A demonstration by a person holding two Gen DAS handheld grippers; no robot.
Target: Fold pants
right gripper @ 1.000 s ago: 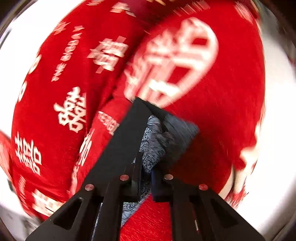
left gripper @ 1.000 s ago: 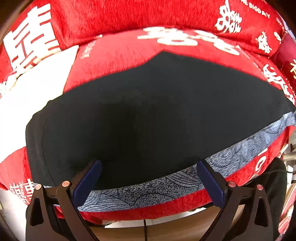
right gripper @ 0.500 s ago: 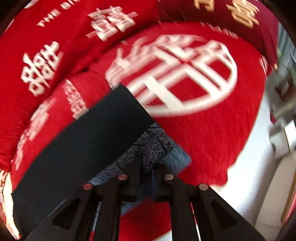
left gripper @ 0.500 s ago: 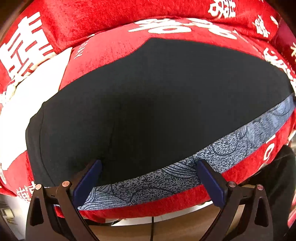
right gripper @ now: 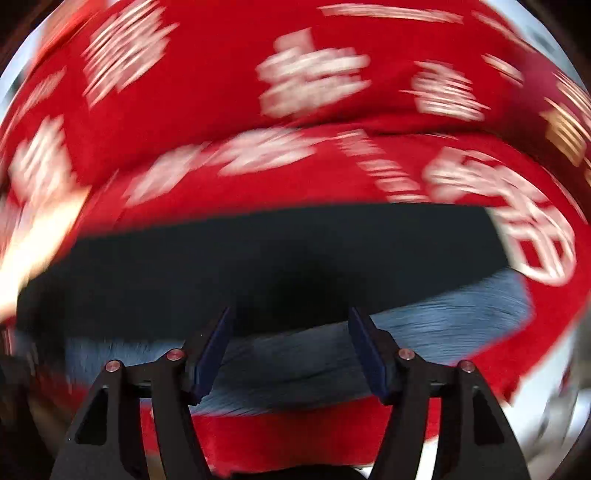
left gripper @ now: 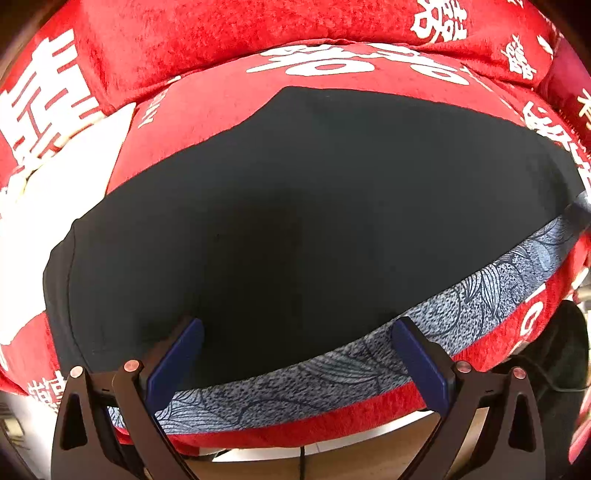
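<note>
The pants (left gripper: 295, 221) lie flat on a red cushion: a wide black panel with a blue-grey patterned band (left gripper: 461, 306) along its near edge. My left gripper (left gripper: 297, 339) hovers open over that near edge, nothing between its blue pads. In the blurred right wrist view the same black pants (right gripper: 277, 258) and blue-grey band (right gripper: 443, 314) stretch across the cushion. My right gripper (right gripper: 291, 332) is above the band, its jaws opening, with the cloth below them and no fabric pinched between the pads.
The red cushion (left gripper: 332, 66) with white characters backs onto a second red cushion (left gripper: 221, 33). A white patch (left gripper: 55, 192) lies at the left. Below the cushion's front edge are a pale floor strip (left gripper: 332, 443), a thin cable and dark fabric (left gripper: 554, 369) at the lower right.
The right gripper let go of the bunched patterned corner, swung quickly sideways while rolling, and its jaws spread. The patterned band now lies stretched flat. The left gripper stayed in place, open.
</note>
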